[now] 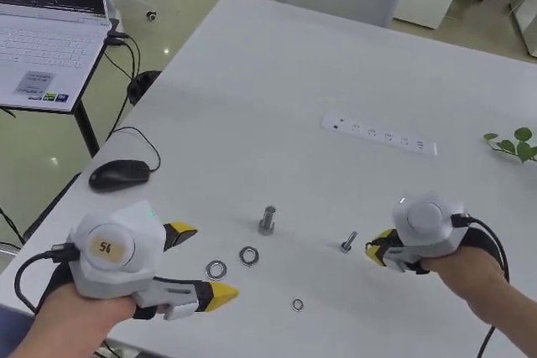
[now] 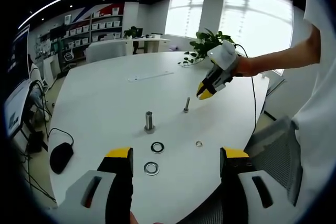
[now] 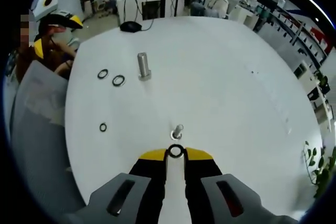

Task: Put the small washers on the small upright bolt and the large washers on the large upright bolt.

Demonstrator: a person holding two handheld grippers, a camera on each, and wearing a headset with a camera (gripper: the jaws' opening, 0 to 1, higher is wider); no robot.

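Head view: the left gripper (image 1: 201,262) is spread wide and empty, just beside 2 large washers (image 1: 216,270). The large bolt (image 1: 267,220) stands behind them. The right gripper (image 1: 375,251) is close to the small bolt (image 1: 348,242). The mouse (image 1: 119,174) and power strip (image 1: 379,135) lie well apart, out of the way.

Left gripper view: the washers lie flat. They look thin, stiff, light and slick, so they would probably skid unless pinched across the rim. 1 loose small washer (image 2: 199,143) lies near.

Right gripper view: the jaws are clamped on a held small washer (image 3: 176,151) by its rim, just short of the small bolt.
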